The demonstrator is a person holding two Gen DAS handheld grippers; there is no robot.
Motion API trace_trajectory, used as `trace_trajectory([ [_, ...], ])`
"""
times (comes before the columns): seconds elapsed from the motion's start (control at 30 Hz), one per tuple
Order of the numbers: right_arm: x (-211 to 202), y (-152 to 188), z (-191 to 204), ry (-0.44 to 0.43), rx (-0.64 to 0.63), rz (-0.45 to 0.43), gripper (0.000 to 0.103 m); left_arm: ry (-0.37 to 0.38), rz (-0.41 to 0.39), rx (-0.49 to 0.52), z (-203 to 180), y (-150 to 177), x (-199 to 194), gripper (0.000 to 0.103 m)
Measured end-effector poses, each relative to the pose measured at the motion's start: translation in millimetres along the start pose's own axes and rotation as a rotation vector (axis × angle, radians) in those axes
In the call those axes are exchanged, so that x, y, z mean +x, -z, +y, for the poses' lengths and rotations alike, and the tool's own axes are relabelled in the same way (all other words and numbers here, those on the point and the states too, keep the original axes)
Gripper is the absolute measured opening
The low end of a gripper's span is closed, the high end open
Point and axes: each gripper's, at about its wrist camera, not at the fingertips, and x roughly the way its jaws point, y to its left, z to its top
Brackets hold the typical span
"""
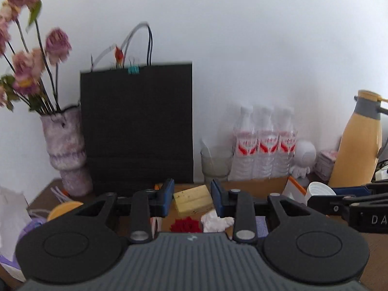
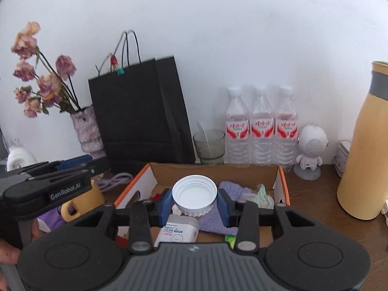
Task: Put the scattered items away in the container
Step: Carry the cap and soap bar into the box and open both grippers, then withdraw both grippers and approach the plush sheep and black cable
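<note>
"GenRobot.AI" is printed in white on the black left gripper (image 2: 70, 167); the black right gripper (image 1: 339, 190) shows only "DA".

soft, even daylight fills both views, with faint shadows on the white wall (image 1: 242, 48). the left view is smeared, blurring the flowers (image 1: 29, 55). fisheye bending curves edges; corners go dark.

My right gripper (image 2: 195, 202) holds a lid (image 2: 194, 194) over the box (image 2: 283, 181). Behind the box stand a bag (image 2: 138, 111), a glass (image 2: 209, 146) and bottles (image 2: 261, 128), left to right.
</note>
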Motion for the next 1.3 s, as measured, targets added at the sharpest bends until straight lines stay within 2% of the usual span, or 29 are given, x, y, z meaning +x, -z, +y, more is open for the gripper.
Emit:
trace_trajectory([
  [0.1, 50, -20, -22, -0.003, 0.032, 0.225, 0.039, 0.027, 0.195, 0.026, 5, -8, 49, 0.034],
  [0.2, 103, -22, -38, -0.046, 0.110, 0.444, 0.039, 0.088, 0.439, 0.016, 10, -6, 101, 0.034],
  [0.27, 129, -16, -42, -0.021, 0.144, 0.521, 0.039, 0.054, 0.562, 0.029, 10, 4, 128, 0.034],
  [0.33, 147, -6, -38, 0.006, 0.138, 0.565, 0.039, 0.047, 0.625, 0.047, 11, 13, 143, 0.034],
  [0.47, 172, 15, -27, 0.035, 0.092, 0.667, 0.039, 0.080, 0.729, 0.061, 12, 30, 160, 0.035],
  [0.53, 180, 19, -24, 0.053, 0.080, 0.702, 0.041, 0.065, 0.742, 0.051, 15, 34, 162, 0.036],
  [0.57, 180, 19, -25, 0.054, 0.084, 0.714, 0.046, 0.064, 0.759, 0.050, 14, 35, 164, 0.038],
  [0.63, 177, 13, -27, 0.044, 0.103, 0.719, 0.054, 0.081, 0.773, 0.028, 15, 30, 164, 0.052],
  [0.67, 173, 7, -29, 0.041, 0.105, 0.712, 0.058, 0.109, 0.763, 0.010, 16, 23, 161, 0.056],
  [0.7, 168, -2, -30, 0.046, 0.099, 0.701, 0.061, 0.138, 0.753, -0.001, 17, 15, 157, 0.072],
  [0.73, 164, -10, -32, 0.059, 0.093, 0.687, 0.071, 0.154, 0.747, -0.002, 16, 6, 154, 0.090],
  [0.77, 159, -19, -37, 0.083, 0.095, 0.668, 0.080, 0.166, 0.733, 0.001, 15, -3, 149, 0.096],
  [0.8, 156, -26, -41, 0.111, 0.098, 0.656, 0.081, 0.160, 0.719, 0.000, 14, -11, 146, 0.100],
  [0.93, 145, -44, -55, 0.158, 0.119, 0.642, 0.082, 0.098, 0.753, 0.006, 9, -29, 137, 0.103],
  [1.03, 122, -49, -67, 0.160, 0.124, 0.599, 0.084, 0.096, 0.766, 0.032, 15, -23, 128, 0.103],
  [1.13, 110, -43, -74, 0.172, 0.146, 0.582, 0.084, 0.037, 0.783, -0.023, 25, -15, 130, 0.103],
  [1.2, 103, -40, -72, 0.164, 0.162, 0.531, 0.084, 0.022, 0.734, -0.073, 27, -11, 124, 0.103],
  [1.23, 98, -40, -70, 0.151, 0.162, 0.486, 0.084, 0.019, 0.685, -0.081, 25, -10, 117, 0.103],
  [1.3, 79, -36, -60, 0.116, 0.148, 0.335, 0.084, -0.017, 0.541, -0.071, 18, -6, 96, 0.103],
])
